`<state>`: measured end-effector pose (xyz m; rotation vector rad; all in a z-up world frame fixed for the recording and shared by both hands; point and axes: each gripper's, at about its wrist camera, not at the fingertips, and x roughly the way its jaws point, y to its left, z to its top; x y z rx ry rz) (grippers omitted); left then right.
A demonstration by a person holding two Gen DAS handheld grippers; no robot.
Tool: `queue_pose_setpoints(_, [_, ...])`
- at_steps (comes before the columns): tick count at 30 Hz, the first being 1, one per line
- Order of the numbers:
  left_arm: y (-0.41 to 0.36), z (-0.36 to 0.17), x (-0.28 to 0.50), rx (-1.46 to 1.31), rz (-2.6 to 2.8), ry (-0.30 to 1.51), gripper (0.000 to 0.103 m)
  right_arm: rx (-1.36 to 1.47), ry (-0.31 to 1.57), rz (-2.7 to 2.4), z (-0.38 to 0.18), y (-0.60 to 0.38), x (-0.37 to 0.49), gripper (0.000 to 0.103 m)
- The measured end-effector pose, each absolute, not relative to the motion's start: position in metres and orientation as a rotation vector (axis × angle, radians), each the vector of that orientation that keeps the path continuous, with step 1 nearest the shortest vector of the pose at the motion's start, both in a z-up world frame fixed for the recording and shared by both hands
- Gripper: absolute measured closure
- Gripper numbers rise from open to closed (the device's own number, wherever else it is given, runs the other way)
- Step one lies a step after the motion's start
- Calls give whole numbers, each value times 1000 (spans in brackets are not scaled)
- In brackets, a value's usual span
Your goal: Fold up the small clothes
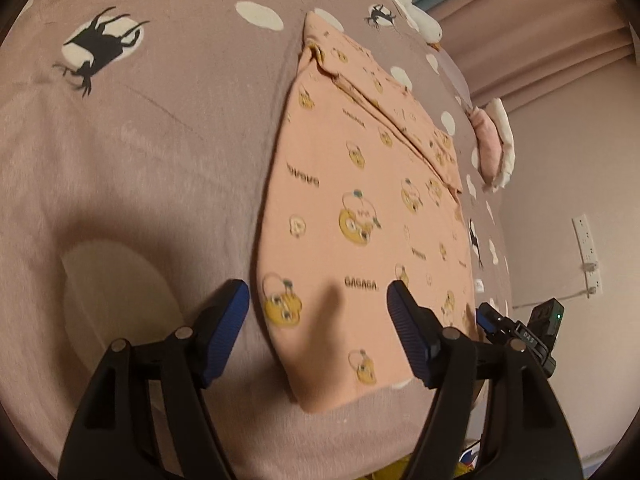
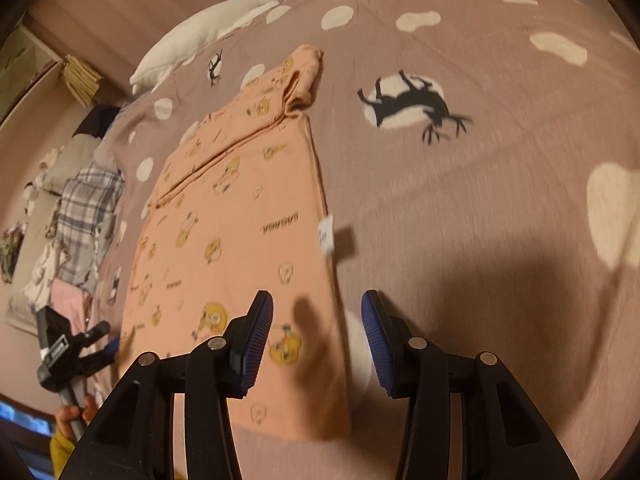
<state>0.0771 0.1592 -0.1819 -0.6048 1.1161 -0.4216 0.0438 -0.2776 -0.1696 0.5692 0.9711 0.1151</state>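
Garment: a peach shirt (image 1: 360, 208) printed with yellow cartoon faces and the word GAGAGA lies flat on the bedspread (image 1: 140, 152), folded lengthwise into a long narrow strip, with a sleeve folded over its upper part.
Garment tag: a small white label (image 2: 327, 236) sticks out from the strip's right edge in the right wrist view.
Left gripper: the left gripper (image 1: 318, 316) hangs above the near end of the shirt, jaws spread wide, nothing between the blue pads (image 1: 226, 328).
Right gripper: the right gripper (image 2: 317, 340) hangs above the near right edge of the shirt, jaws parted, nothing held; no pad touches the cloth.
Bedspread: mauve, with cream spots and black deer silhouettes (image 2: 416, 106).
Surroundings: a white plush goose (image 2: 224, 20) lies at the far edge of the bed; a plaid cloth (image 2: 88, 216) lies at the left side in the right wrist view.
Operator: a hand (image 2: 74, 416) grips the left gripper's handle, low in the right wrist view.
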Motion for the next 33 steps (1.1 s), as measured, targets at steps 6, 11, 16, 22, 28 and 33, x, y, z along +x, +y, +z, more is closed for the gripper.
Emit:
queue_pose_setpoints(6, [155,-186,79,-630,-467,1116,28,633,983,176,-177,-279,35,55])
queue_pose_setpoints(11, [151,-191,97,-689,-527,1114,26,676,973,209,-183,-276,39,55])
queue_pose_setpoints(16, [144,-192,111,-756,-570,1115,28,671,969,232,-183,-270,56,55])
queue_pose_setpoints(22, [146,-191,96,-750,-575,1115,40,693,964,254,-185,-268,63,55])
queue_pose_setpoints(28, [160,-198,71,-784,-569,1142,55,703,991,297,-187,-270,44,55])
queue_pose_setpoints(33, [154,-199,57,-762,-606,1155,55,718,997,318,-188,-271,27,55])
